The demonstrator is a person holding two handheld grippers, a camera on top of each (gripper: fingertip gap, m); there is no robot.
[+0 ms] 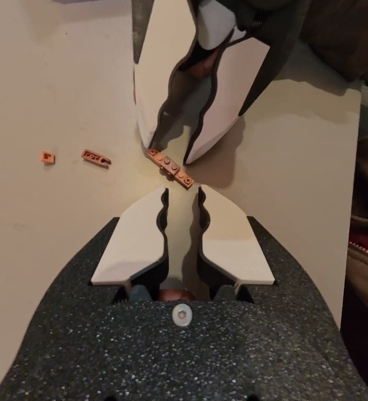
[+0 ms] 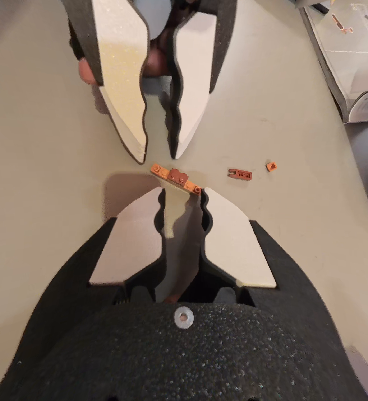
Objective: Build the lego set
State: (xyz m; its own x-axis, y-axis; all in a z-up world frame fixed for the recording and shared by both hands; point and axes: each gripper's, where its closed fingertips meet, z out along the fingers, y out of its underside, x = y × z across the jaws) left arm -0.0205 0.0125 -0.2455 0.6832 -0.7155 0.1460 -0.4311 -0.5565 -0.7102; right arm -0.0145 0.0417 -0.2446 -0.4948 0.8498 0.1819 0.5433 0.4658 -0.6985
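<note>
From where I stand the build is barely begun: on the pale table, going left to right in the left wrist view, a small orange 1x1 piece and a brown clip plate lie loose and unattached. Next comes the one finished bit, a long orange plate with a darker brown piece pressed onto its middle, flat on the table. It lies between the left gripper and the right gripper, both with jaws apart and empty, one right tip apparently touching the plate's end.
</note>
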